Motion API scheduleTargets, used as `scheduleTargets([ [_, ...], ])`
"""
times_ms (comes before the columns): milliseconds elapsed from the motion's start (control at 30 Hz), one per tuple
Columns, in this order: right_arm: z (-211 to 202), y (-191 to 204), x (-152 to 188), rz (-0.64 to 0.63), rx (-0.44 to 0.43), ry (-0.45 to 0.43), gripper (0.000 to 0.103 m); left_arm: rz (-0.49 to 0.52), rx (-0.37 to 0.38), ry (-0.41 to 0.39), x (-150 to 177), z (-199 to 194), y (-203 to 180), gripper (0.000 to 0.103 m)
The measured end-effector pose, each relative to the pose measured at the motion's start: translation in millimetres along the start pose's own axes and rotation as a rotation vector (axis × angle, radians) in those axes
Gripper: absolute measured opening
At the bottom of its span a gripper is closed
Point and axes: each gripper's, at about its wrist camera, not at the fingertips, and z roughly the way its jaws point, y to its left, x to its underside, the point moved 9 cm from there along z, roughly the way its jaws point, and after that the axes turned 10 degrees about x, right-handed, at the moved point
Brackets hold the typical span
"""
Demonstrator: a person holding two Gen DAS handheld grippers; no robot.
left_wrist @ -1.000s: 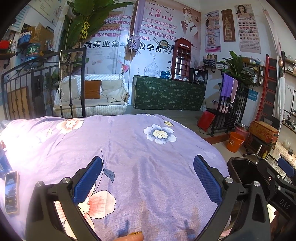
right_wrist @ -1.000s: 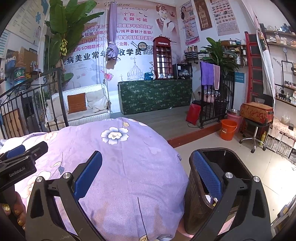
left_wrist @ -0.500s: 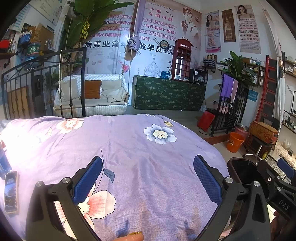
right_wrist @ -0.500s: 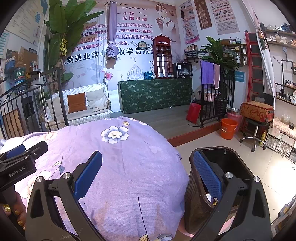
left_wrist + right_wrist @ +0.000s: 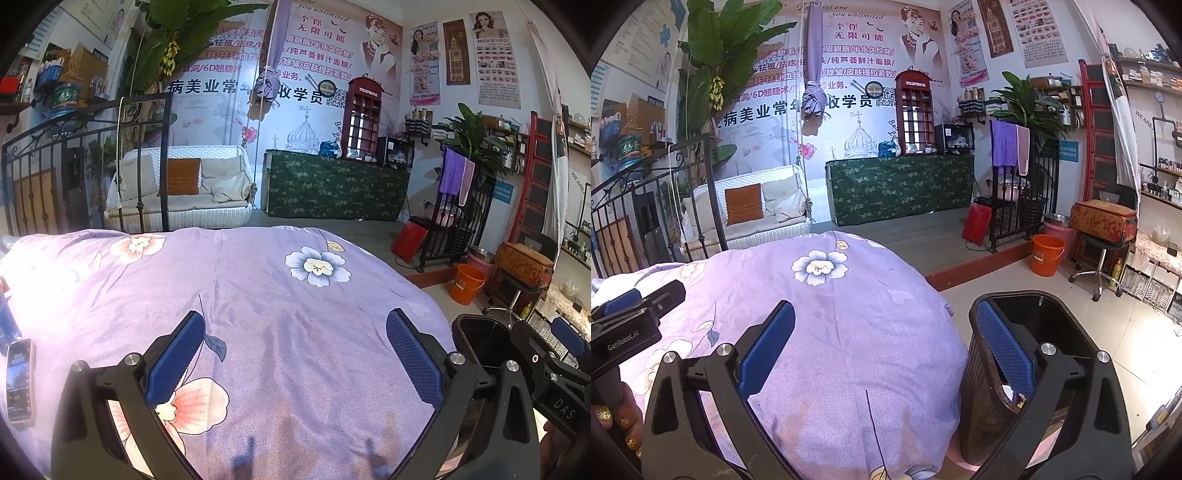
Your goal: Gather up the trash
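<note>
My left gripper [image 5: 295, 354] is open and empty above a purple flowered quilt [image 5: 258, 295] on a bed. My right gripper [image 5: 886, 350] is open and empty over the quilt's right edge [image 5: 849, 332]. A dark slatted trash bin [image 5: 1052, 332] stands on the floor beside the bed, behind my right gripper's right finger; small scraps show inside it. The bin also shows at the right in the left wrist view [image 5: 480, 343]. I see no loose trash on the quilt.
A phone [image 5: 20, 380] lies on the quilt at the far left. A black iron bed rail [image 5: 74, 177] stands behind the bed. An orange bucket [image 5: 1047, 254] and a stool with a red case [image 5: 1102, 221] stand on the tiled floor.
</note>
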Motion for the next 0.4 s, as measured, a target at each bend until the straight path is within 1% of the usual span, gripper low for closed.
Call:
scheduleTargets([
  [400,1.8,2.9,2.1,-0.001,-0.002,0.006,0.097,-0.008,-0.005,0.009,0.0,0.4,3.7,0.097],
])
